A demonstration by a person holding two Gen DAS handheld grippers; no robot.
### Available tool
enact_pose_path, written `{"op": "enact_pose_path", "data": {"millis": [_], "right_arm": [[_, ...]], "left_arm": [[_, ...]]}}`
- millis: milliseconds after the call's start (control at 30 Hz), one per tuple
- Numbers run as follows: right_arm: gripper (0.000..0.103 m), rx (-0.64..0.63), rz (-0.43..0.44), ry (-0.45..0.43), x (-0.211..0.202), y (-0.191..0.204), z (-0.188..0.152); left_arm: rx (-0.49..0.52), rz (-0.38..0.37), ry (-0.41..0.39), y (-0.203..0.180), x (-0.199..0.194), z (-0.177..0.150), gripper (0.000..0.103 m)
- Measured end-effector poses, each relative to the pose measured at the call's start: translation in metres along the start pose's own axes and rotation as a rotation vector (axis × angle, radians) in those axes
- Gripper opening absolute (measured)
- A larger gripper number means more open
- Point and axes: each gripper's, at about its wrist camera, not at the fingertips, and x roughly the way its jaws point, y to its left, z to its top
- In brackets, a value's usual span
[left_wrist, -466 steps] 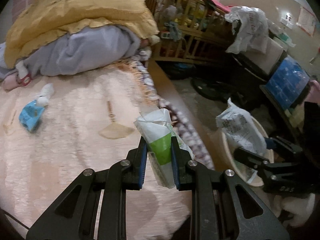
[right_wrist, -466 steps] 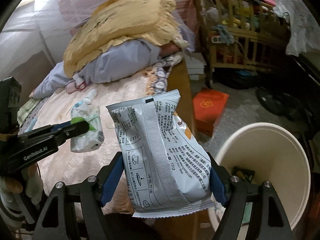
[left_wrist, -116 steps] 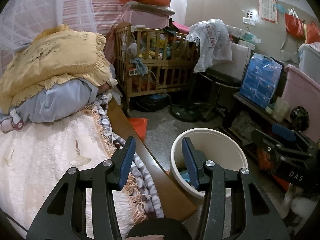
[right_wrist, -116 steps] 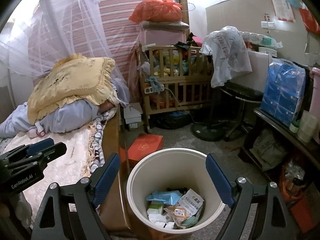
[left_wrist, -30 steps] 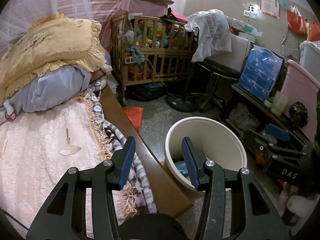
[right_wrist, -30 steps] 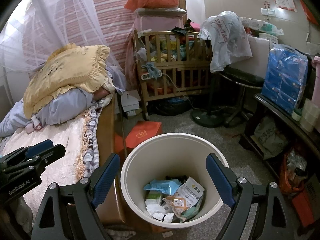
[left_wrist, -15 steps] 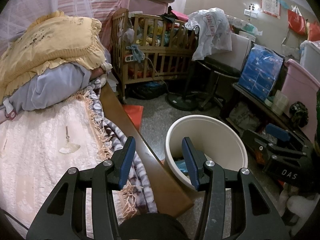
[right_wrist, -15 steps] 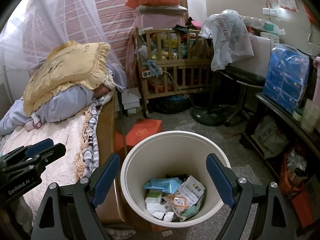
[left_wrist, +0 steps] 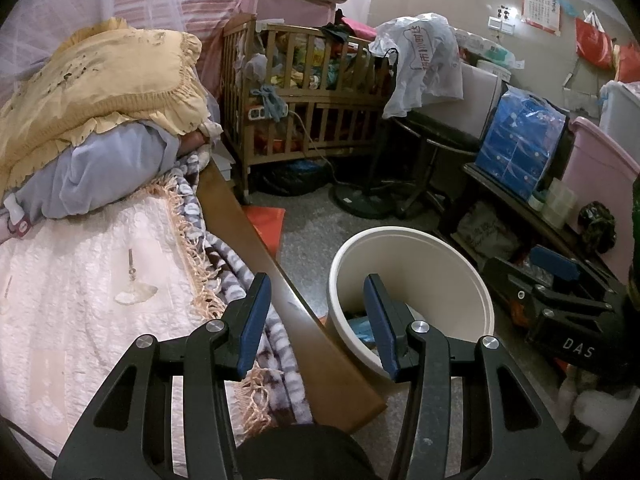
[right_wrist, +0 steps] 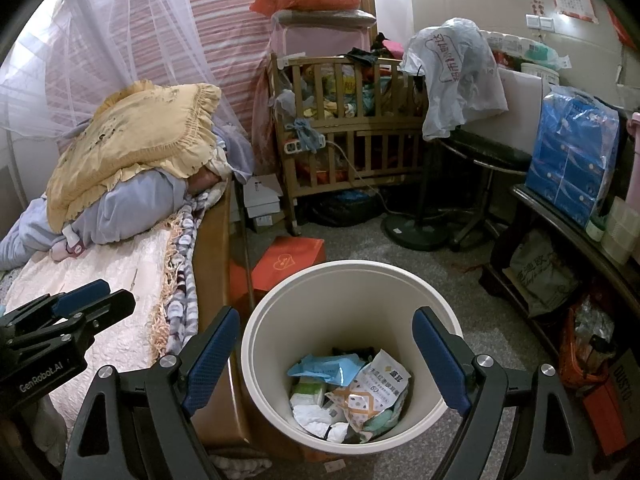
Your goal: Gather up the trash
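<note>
Clutter everywhere around this spot: a wooden crib (right_wrist: 352,128) stuffed with clothes against the back wall, a black stool (right_wrist: 480,160) with a white plastic bag (right_wrist: 460,80) draped over it, a blue tissue pack (right_wrist: 572,160) on the dark shelf at right, and a red box (right_wrist: 292,260) on the floor just behind the bin. The bed (left_wrist: 80,280) with its yellow pillow (left_wrist: 100,84) runs along the left, and its wooden side rail (left_wrist: 256,248) sits right up against the cream trash bin (right_wrist: 280,320), so the bin is wedged between bed and shelf. Bin is round and plain, standing on the grey floor, and the trash (right_wrist: 352,388) lies in its bottom: one blue wrapper, one white-and-orange printed packet, a green-and-white pack and some crumpled white bits, hard to count exactly. Two grippers in total, both empty. The right gripper (right_wrist: 328,360) hangs over the bin with jaws spread wide, and the left gripper (left_wrist: 316,324) sits over the bed rail with jaws parted, nothing between them.
</note>
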Motion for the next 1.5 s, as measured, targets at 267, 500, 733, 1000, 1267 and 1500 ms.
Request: {"op": "enact_pose_path", "data": {"millis": [267, 500, 733, 1000, 1267, 1500], "right_arm": [[0.087, 0.000, 0.000, 0.001, 0.000, 0.000, 0.000], [0.087, 0.000, 0.000, 0.001, 0.000, 0.000, 0.001], [0.087, 0.001, 0.000, 0.005, 0.001, -0.001, 0.001], [0.087, 0.001, 0.001, 0.008, 0.003, -0.002, 0.000], [0.087, 0.001, 0.002, 0.014, 0.003, -0.004, -0.005], [0.087, 0.001, 0.001, 0.017, 0.003, -0.004, -0.008]], "left_arm": [[-0.001, 0.001, 0.001, 0.000, 0.000, 0.000, 0.046], [-0.002, 0.001, 0.001, 0.000, 0.000, 0.001, 0.046], [-0.003, 0.002, 0.005, -0.001, 0.000, 0.000, 0.046], [-0.002, 0.003, 0.007, -0.002, 0.000, -0.001, 0.046], [0.001, 0.000, 0.011, -0.004, 0.001, -0.003, 0.046], [0.004, -0.008, 0.019, -0.005, 0.004, -0.005, 0.046]]}}
